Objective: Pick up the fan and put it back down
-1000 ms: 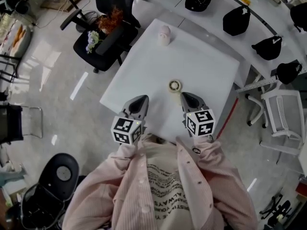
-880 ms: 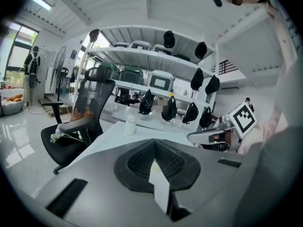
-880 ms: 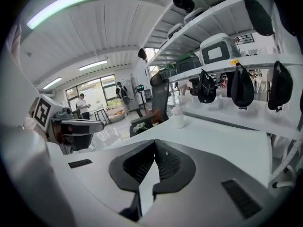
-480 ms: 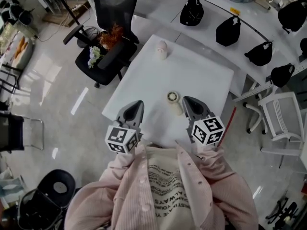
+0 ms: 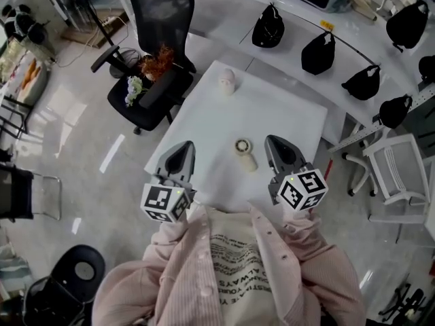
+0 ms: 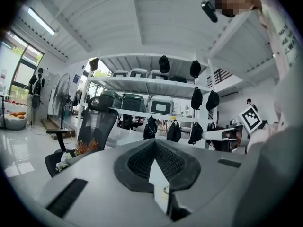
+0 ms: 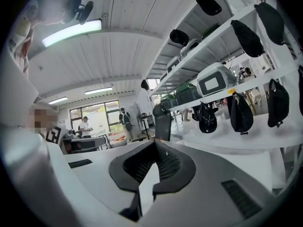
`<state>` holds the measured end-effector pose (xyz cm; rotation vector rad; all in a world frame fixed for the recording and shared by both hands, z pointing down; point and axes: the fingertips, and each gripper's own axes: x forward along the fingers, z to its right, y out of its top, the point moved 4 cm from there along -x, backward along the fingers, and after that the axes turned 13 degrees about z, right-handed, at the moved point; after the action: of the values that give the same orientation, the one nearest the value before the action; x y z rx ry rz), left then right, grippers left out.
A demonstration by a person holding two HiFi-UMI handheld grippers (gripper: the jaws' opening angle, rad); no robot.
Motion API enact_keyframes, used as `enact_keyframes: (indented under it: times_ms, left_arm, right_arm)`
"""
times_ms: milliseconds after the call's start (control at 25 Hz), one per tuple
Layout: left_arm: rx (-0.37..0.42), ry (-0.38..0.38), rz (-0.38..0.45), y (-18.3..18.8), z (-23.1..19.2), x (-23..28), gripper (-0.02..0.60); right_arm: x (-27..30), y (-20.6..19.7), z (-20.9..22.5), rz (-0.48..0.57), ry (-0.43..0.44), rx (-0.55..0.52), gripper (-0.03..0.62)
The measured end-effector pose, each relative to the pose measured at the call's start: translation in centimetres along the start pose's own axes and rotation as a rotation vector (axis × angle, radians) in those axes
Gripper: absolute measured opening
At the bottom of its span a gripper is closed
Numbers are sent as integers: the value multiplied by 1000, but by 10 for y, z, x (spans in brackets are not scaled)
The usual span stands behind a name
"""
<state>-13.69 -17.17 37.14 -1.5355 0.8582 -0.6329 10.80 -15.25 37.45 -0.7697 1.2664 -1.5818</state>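
A small cream hand fan (image 5: 243, 151) lies on the white table (image 5: 285, 114), round head toward the far side, handle toward me. Both grippers hang above the table's near edge, pointing roughly level, with nothing in them. My left gripper (image 5: 182, 146) is to the left of the fan, jaws together. My right gripper (image 5: 274, 140) is to the fan's right, also shut. Neither touches the fan. In the left gripper view the left gripper's (image 6: 155, 142) dark pads meet at the tip. The right gripper view shows the right gripper's (image 7: 155, 144) pads closed the same way.
A small pink object (image 5: 227, 80) stands near the table's far edge. A black office chair (image 5: 158, 53) with flowers on its seat is at the far left. Black bags (image 5: 318, 50) sit on a curved white counter behind. A white chair (image 5: 396, 174) stands at the right.
Both grippers have risen toward my head and drawn slightly apart. The fan lies where it was on the table.
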Motion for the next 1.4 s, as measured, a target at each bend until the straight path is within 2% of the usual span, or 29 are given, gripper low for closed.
enact_keyframes:
  times_ms: [400, 1400]
  left_arm:
    - [58, 5, 52, 17, -1, 4, 3]
    - [69, 25, 32, 12, -4, -6, 3]
  right_arm:
    - [-3, 28, 1, 102, -38, -36, 0]
    - [-11, 26, -2, 87, -74, -83, -2]
